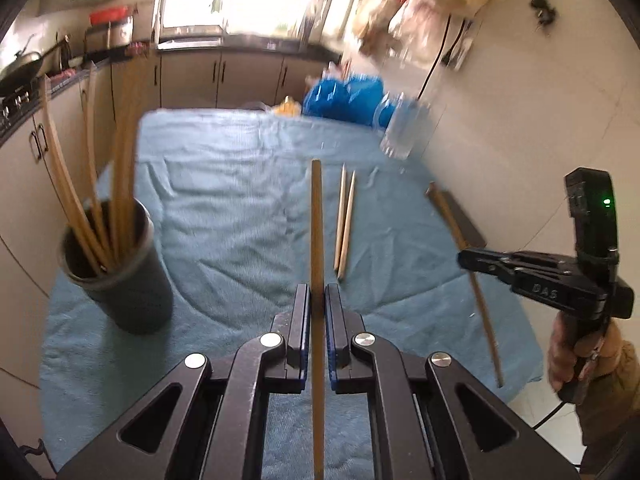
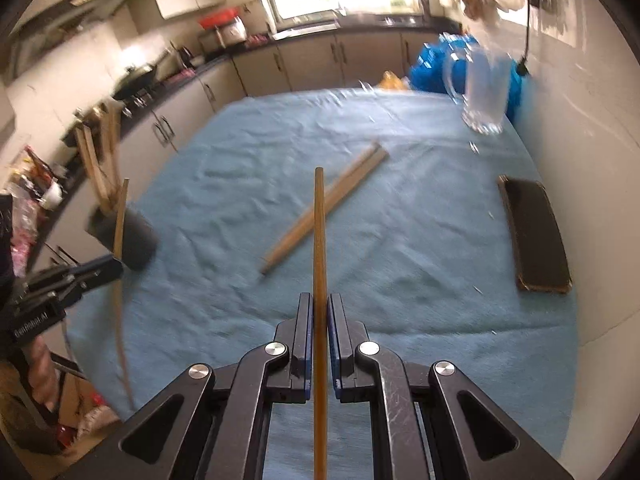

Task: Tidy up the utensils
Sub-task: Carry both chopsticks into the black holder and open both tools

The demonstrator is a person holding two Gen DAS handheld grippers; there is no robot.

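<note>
Both pictures are blurry, so the far kitchen things are hard to make out. The left gripper (image 1: 317,300) has its jaws pinched tight on one chopstick (image 1: 317,216), which sticks up in front of it; the low end is cut off by the picture's bottom edge. The right gripper (image 2: 319,312) also has its jaws pinched tight on one darker chopstick (image 2: 319,224), and its low end is cut off too. Two more chopsticks (image 2: 328,202) lie side by side near the middle of the counter (image 2: 420,264), which has a blue cloth over it. A dark cup (image 1: 120,272) stands near the left edge of the counter with a bunch of chopsticks inside; they blur together, so I cannot count them. One clear glass mug (image 2: 482,92) stands near the far right corner. One dark flat pad (image 2: 534,236) lies by the right edge. A hand (image 1: 580,356) shows only in part at the picture's side.
</note>
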